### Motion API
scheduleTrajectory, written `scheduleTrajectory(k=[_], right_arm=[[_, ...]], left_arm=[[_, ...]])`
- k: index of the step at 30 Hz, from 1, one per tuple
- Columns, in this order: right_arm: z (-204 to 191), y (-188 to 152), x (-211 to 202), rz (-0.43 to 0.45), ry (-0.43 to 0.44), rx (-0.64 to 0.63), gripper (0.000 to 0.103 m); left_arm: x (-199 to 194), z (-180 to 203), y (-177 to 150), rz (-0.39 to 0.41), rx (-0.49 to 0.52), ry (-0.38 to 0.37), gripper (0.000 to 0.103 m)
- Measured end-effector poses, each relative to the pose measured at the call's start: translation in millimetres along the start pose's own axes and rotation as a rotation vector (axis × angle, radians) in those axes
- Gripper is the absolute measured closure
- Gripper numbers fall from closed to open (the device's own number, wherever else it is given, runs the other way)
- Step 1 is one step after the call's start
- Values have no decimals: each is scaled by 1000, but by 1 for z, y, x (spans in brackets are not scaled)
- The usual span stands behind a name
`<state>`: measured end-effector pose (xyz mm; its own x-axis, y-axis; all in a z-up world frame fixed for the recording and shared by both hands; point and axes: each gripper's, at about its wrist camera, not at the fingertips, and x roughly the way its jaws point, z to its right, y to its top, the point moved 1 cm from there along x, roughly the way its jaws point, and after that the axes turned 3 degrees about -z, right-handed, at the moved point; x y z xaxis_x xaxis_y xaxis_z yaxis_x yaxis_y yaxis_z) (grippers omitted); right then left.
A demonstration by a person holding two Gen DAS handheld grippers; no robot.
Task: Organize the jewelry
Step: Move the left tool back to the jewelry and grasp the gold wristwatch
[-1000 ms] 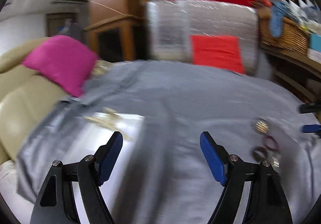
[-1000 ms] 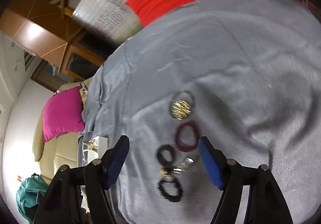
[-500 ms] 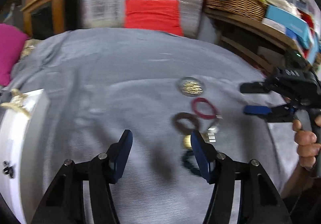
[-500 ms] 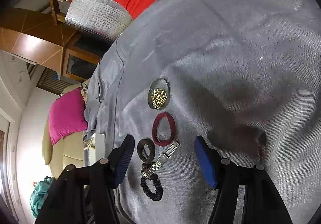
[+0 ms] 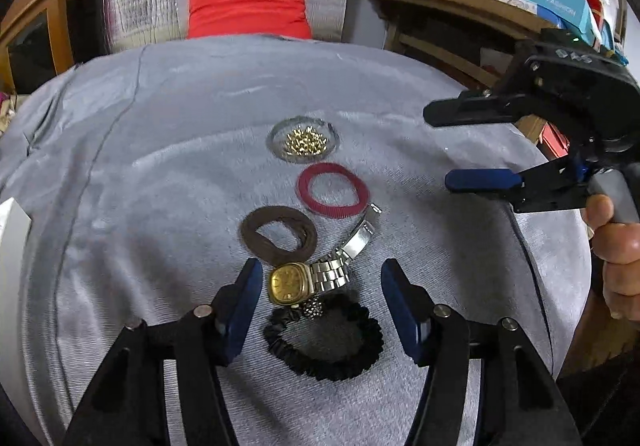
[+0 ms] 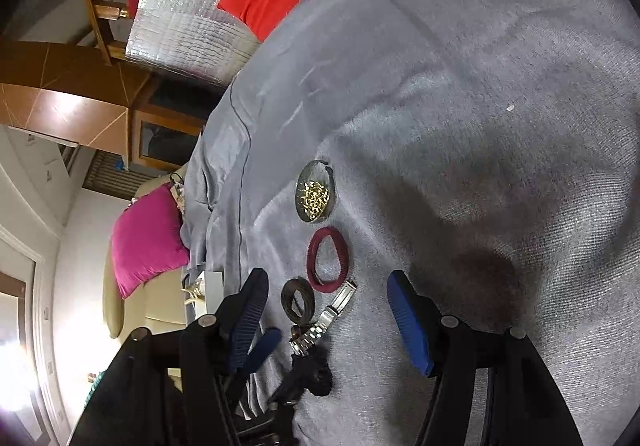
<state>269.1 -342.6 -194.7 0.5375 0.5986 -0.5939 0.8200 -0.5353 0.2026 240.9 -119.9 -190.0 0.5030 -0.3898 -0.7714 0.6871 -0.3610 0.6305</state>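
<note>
Nothing sorted yet: gold watch (image 5: 289,283), black scrunchie (image 5: 324,342), brown band (image 5: 279,233), red band (image 5: 333,189), bead dish (image 5: 303,140) all loose on grey cloth (image 5: 160,166), frame centre. Left tongs (image 5: 322,310) half open, closing, straddling watch, not gripping. Right tongs (image 6: 326,320) half open, empty, hovering. Vs 1 s ago: left view swung from white box to jewelry.

White box (image 5: 12,246) cut off at the left edge — black scrunchie (image 6: 318,378) half hidden behind the left tool (image 6: 280,362).
</note>
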Motion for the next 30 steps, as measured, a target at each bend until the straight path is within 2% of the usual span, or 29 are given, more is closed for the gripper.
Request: scheduleTrajectory(k=[3, 8, 11, 22, 24, 26, 27, 30], right_arm=[[-2, 0, 3, -9, 6, -4, 37], [-5, -3, 10, -29, -3, -18, 37], [-5, -3, 14, -39, -8, -16, 37], [-8, -3, 36, -52, -54, -31, 37], [-12, -2, 39, -40, -78, -52, 41], [-14, 0, 45, -33, -108, -71, 61], [-15, 2, 49, -36, -122, -74, 64], [-16, 4, 58, -29, -171, -95, 66]], left_arm=[[6, -3, 0, -8, 4, 42, 62], [7, -7, 0, 0, -1, 48, 70], [10, -10, 0, -3, -7, 46, 81], [-5, -29, -2, 12, -78, -25, 85], [-11, -33, -2, 25, -83, -29, 85], [-16, -37, -3, 32, -91, -29, 85], [-19, -40, -3, 36, -101, -31, 85], [-28, -47, -4, 47, -119, -35, 85]])
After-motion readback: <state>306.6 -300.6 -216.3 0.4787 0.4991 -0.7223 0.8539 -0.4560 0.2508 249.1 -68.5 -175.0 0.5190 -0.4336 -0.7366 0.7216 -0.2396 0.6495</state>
